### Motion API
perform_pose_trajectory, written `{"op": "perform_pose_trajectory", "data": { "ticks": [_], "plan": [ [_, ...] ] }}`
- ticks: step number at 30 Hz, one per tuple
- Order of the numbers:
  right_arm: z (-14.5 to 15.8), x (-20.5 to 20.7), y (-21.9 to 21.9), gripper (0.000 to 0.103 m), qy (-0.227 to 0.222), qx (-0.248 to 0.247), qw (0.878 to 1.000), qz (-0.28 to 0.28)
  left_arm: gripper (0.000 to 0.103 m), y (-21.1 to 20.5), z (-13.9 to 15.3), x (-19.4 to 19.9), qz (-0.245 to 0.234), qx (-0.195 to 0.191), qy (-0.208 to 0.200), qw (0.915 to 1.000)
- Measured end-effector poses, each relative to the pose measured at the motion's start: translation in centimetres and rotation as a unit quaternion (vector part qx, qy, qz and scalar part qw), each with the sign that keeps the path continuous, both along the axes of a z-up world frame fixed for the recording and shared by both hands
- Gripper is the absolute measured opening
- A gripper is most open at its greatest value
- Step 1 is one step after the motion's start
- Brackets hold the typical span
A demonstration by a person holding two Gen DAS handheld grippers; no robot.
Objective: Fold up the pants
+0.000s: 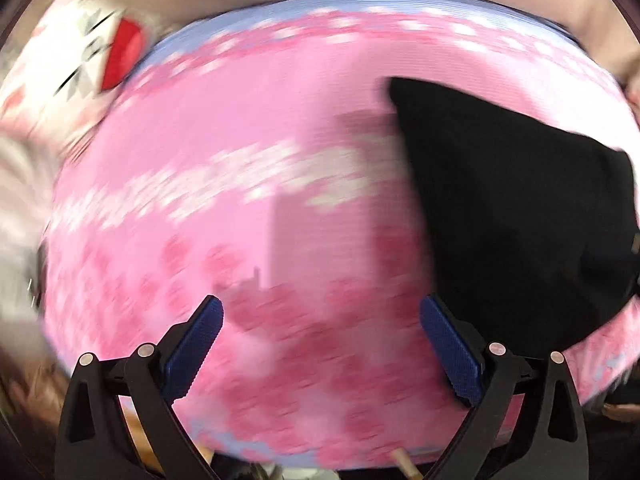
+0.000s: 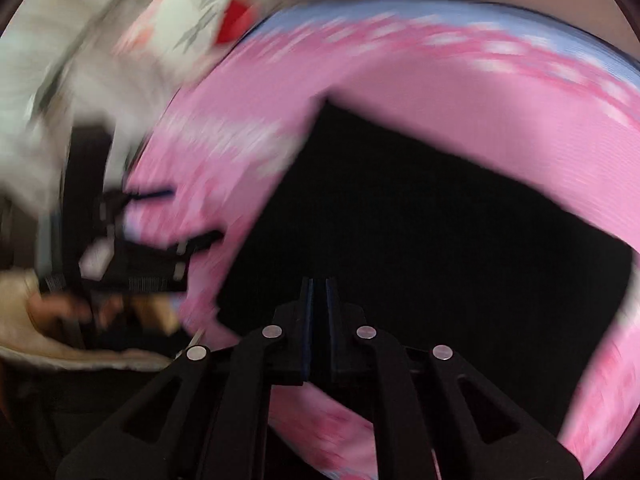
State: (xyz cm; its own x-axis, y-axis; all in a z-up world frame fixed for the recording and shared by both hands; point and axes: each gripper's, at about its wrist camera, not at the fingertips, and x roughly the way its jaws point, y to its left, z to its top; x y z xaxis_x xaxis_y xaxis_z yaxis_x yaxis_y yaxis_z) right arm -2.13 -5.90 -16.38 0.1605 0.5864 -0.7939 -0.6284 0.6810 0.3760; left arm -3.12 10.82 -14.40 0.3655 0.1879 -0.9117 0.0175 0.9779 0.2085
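Pink patterned cloth [image 1: 248, 128] over the work surface, pale blue along its far edge, scattered with white and deeper pink blotches; heavy motion blur in both views. Black pants [image 1: 504, 216] lying on that cloth, to the right in the left wrist view, one corner pointing up and left, lower edge reaching down near the right finger. Left gripper [image 1: 322, 312] wide open above bare pink cloth, nothing between its blue pads [image 1: 192, 354], pants just beside but apart from the right pad. Right gripper [image 2: 319, 286] with jaws drawn together, only a thin slit between the blue pads; tips set against the black fabric [image 2: 400, 216], which fills the middle of the right wrist view. Cannot tell whether any fabric is pinched in that slit: black on black, blurred. White item with grey marks and a red patch [image 1: 120, 54] beyond the cloth's far left edge, identity unclear. Left gripper also visible at left in the right wrist view, blurred, over the edge of the pink cloth
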Motion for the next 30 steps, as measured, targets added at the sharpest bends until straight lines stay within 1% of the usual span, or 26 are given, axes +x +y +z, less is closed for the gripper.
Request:
{"op": "perform_pose_trajectory", "data": {
  "ticks": [1,2,4,6,7,9,11,13,14,16,17,18,19,20,21,22,23,25,26,28,29,30],
  "plan": [
    [-0.7,-0.4,1.7,0.007,0.004,-0.013,1.000,0.026,0.098,1.4,0.2,-0.2,0.022,-0.004,-0.002,0.9998],
    [-1.8,-0.8,3.8,0.007,0.010,-0.036,0.998,0.054,0.098,2.2,0.3,-0.3,0.034,-0.007,-0.004,0.9994],
    [-3.6,-1.1,6.4,0.007,0.009,-0.068,0.995,0.077,0.098,3.8,0.6,-0.4,0.056,-0.013,-0.010,0.9983],
    [-4.1,-0.8,7.5,0.005,0.011,-0.058,0.994,0.088,0.098,4.5,0.8,-0.2,0.062,-0.011,-0.016,0.9979],
    [-4.2,-0.4,7.9,0.003,0.022,-0.050,0.994,0.090,0.098,4.8,0.9,-0.4,0.062,-0.009,-0.019,0.9979],
    [-4.6,0.4,8.5,0.003,0.051,-0.028,0.995,0.084,0.098,4.8,1.1,-0.4,0.061,-0.002,-0.026,0.9978],
    [-4.3,0.8,8.8,0.003,0.055,-0.027,0.995,0.084,0.098,4.6,1.3,-0.1,0.058,-0.003,-0.031,0.9979],
    [-2.7,0.5,6.7,0.003,0.048,-0.013,0.997,0.063,0.098,4.4,1.6,0.2,0.051,-0.008,-0.033,0.9981],
    [-1.7,0.2,5.0,0.003,0.036,-0.008,0.998,0.043,0.098,4.0,1.9,0.2,0.046,-0.014,-0.036,0.9982],
    [0.4,0.1,-0.9,0.004,0.002,-0.010,0.999,-0.043,0.098,2.5,2.5,0.4,0.024,-0.035,-0.043,0.9982],
    [1.0,0.3,-4.1,0.007,-0.010,-0.015,0.995,-0.099,0.097,1.8,2.5,0.6,0.015,-0.038,-0.044,0.9982],
    [1.5,0.3,-8.3,0.011,-0.023,-0.032,0.984,-0.175,0.097,0.8,2.4,0.8,0.002,-0.042,-0.042,0.9983],
    [1.9,0.1,-11.7,0.029,-0.037,-0.052,0.970,-0.235,0.097,-0.3,2.2,1.1,-0.010,-0.045,-0.037,0.9983],
    [2.2,-0.3,-14.8,0.056,-0.053,-0.066,0.954,-0.287,0.097,-1.2,2.0,1.2,-0.019,-0.046,-0.032,0.9983],
    [2.2,-0.7,-17.5,0.067,-0.059,-0.068,0.942,-0.322,0.097,-2.2,1.7,1.4,-0.030,-0.048,-0.028,0.9980],
    [1.8,-0.7,-19.1,0.073,-0.047,-0.061,0.941,-0.330,0.097,-3.5,1.3,1.6,-0.047,-0.052,-0.022,0.9973],
    [1.3,-0.5,-19.8,0.072,-0.033,-0.051,0.944,-0.323,0.097,-4.4,1.0,1.8,-0.060,-0.054,-0.016,0.9966],
    [0.4,-0.2,-20.1,0.071,-0.033,-0.036,0.950,-0.309,0.097,-6.5,0.3,2.1,-0.089,-0.047,-0.006,0.9949],
    [0.2,0.5,-19.4,0.067,-0.035,-0.033,0.953,-0.298,0.097,-7.3,-0.1,2.3,-0.099,-0.042,-0.002,0.9942],
    [-1.4,1.4,-18.1,0.067,-0.026,-0.036,0.957,-0.288,0.097,-8.7,-0.8,2.7,-0.113,-0.033,0.005,0.9930],
    [-2.4,2.0,-17.7,0.063,-0.011,-0.023,0.959,-0.284,0.097,-9.0,-1.1,2.9,-0.116,-0.033,0.010,0.9927],
    [-2.9,2.0,-17.3,0.057,-0.003,-0.014,0.960,-0.281,0.097,-9.3,-1.3,3.0,-0.117,-0.034,0.011,0.9925]
  ]
}}
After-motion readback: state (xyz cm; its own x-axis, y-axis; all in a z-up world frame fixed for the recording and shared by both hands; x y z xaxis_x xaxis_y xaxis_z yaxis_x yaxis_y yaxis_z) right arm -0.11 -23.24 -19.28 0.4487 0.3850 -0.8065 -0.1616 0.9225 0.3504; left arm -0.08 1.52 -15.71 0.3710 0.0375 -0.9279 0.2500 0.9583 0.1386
